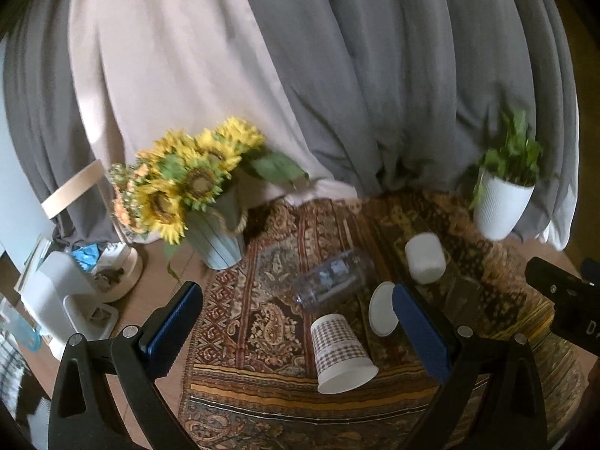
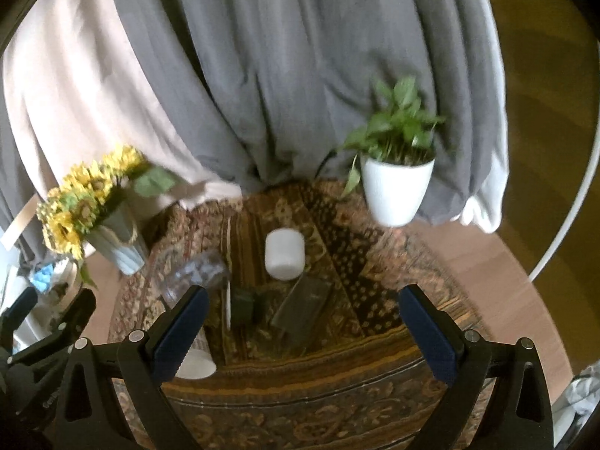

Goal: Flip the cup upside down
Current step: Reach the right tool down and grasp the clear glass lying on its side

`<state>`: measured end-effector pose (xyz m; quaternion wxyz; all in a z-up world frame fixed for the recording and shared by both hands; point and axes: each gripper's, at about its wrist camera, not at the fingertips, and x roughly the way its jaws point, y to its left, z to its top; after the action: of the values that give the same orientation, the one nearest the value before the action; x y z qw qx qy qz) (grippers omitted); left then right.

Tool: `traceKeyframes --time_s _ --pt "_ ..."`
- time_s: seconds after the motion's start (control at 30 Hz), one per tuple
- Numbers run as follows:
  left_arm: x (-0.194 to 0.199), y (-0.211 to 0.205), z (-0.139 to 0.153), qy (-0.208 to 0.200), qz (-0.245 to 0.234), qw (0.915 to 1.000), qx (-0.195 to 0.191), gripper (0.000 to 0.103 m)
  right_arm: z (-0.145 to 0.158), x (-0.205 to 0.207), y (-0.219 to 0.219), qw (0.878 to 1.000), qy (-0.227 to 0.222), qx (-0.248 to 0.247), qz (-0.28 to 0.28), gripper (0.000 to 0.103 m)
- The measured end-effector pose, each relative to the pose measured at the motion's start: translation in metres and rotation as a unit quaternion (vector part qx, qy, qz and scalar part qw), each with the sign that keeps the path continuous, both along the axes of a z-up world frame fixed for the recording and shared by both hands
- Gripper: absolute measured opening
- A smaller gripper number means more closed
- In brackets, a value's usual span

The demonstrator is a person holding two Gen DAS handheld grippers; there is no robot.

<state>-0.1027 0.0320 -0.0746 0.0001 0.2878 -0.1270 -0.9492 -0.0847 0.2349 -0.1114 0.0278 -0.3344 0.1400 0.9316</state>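
Note:
A checked paper cup (image 1: 339,352) stands upside down on the patterned cloth (image 1: 255,393), wide rim down, between my left gripper's open blue fingers (image 1: 422,332). My left gripper (image 1: 296,326) is open, empty, and held above and around the cup without touching it. In the right wrist view only the cup's white rim (image 2: 197,363) shows behind a blue finger (image 2: 180,333). My right gripper (image 2: 303,330) is open and empty above the cloth.
A clear plastic cup (image 1: 332,275) lies on its side behind the paper cup. A white lid (image 1: 382,307) and a white cylinder (image 1: 425,257) stand nearby. A sunflower pot (image 1: 217,242), a white plant pot (image 2: 393,187) and a dark flat object (image 2: 302,307) are on the table.

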Motion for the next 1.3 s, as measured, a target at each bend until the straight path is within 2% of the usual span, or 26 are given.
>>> traceKeyframes --time_s 0.37,0.67,0.9,1.1,1.3 --pt "-0.056 0.002 -0.037 -0.06 -0.004 0.998 -0.018 0.103 -0.055 -0.07 0.0 0.994 -0.103 -0.041 0.003 0.1" --pt "-0.078 0.002 -0.06 -0.083 0.0 0.9958 -0.038 0.103 -0.104 -0.119 -0.005 0.978 -0.197 -0.066 -0.017 0.096" --pt "-0.086 0.007 -0.074 -0.097 -0.004 0.9941 -0.049 0.103 -0.123 -0.138 -0.012 0.969 -0.24 -0.052 -0.028 0.092" --pt "-0.094 0.003 -0.085 -0.116 0.004 0.9922 -0.046 0.103 -0.134 -0.147 -0.015 0.964 -0.259 -0.045 -0.027 0.086" --pt "-0.099 -0.002 -0.089 -0.128 0.01 0.991 -0.035 0.103 -0.149 -0.154 -0.012 0.954 -0.288 -0.08 -0.021 0.073"
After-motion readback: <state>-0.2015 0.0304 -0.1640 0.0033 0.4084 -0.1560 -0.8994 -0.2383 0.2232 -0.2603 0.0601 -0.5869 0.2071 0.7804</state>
